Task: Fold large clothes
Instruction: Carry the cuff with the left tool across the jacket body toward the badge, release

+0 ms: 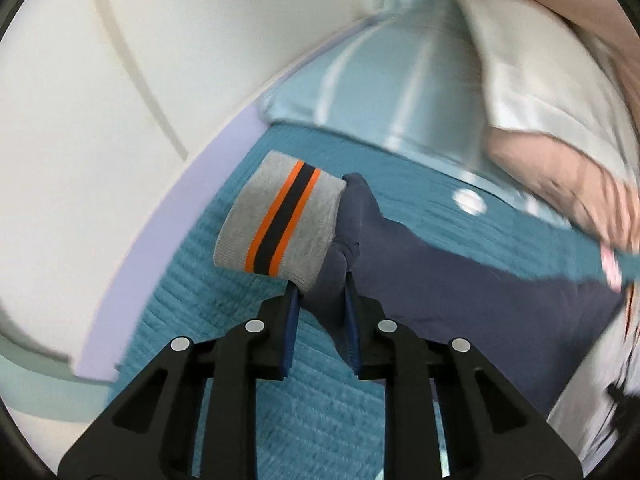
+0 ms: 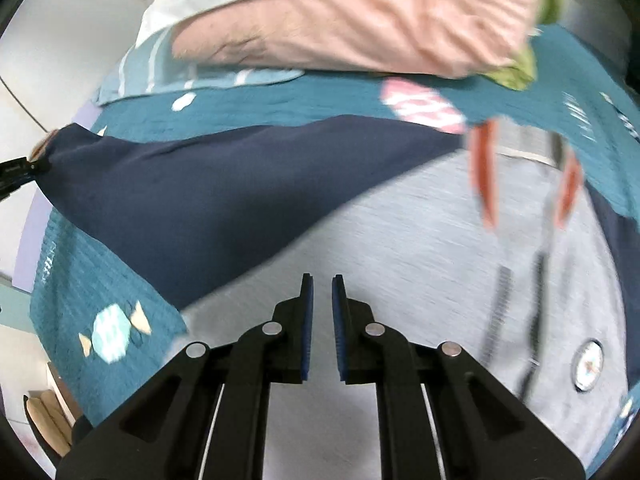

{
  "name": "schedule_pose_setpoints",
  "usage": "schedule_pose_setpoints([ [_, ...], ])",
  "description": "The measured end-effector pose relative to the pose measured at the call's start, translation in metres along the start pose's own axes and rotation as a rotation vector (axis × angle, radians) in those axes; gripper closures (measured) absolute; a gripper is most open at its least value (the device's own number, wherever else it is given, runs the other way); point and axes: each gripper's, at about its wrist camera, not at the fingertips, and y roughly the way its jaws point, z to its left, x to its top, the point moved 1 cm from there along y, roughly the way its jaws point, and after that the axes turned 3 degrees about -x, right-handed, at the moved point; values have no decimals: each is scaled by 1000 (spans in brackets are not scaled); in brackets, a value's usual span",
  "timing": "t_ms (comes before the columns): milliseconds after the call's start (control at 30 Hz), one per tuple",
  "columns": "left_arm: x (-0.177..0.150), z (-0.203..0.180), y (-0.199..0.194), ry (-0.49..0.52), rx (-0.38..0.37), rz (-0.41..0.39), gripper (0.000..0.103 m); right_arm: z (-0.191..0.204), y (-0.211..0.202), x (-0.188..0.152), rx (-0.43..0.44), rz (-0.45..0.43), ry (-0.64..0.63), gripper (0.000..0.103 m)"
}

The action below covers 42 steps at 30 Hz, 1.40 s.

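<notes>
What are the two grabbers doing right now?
Left gripper: closed on the navy sleeve by its grey cuff.
Right gripper: nearly shut, holding nothing.

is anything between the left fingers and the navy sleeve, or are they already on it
Nothing stands between them. The left gripper is already shut on the navy sleeve, just behind its grey striped cuff, with the cloth pinched between the fingers above the teal bedspread.

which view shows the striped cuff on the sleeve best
The left wrist view: the grey cuff with its orange and navy stripes sits sharp just past the left gripper. The right wrist view catches only a blurred sliver at its far left edge.
</notes>
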Motion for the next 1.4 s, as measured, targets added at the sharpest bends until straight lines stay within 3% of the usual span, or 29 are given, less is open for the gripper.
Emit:
schedule_pose_setpoints([
  [233, -15, -101, -69, 190, 1, -77, 83, -94, -58, -53, -131, -82, 42, 95],
  [400, -32, -182, -106, 229, 3, -167, 84, -178, -89, -78, -206, -128, 199, 94],
  [500, -52, -237, -124, 251, -34, -179, 84, -215, -112, -76, -160, -184, 308, 90],
  [633, -88, -319, -138, 360, -8, -207, 84, -255, -138, -84, -152, -254, 393, 90],
  [867, -149, -447, -146, 557, 21, -258, 84, -318, -149, -102, -137, -262, 563, 90],
  [1033, -194, -527, -132, 666, 9, -212, 84, -342, -155, -104, -102, -281, 629, 90],
  [1133, -216, -561, -122, 699, -7, -185, 84, -355, -162, -108, -85, -299, 657, 90],
  [1333, -242, -586, -105, 761, 36, -172, 83, -380, -162, -116, -66, -289, 721, 90],
  [1400, -250, -588, -101, 794, 30, -159, 73, -382, -160, -116, -62, -282, 726, 90],
])
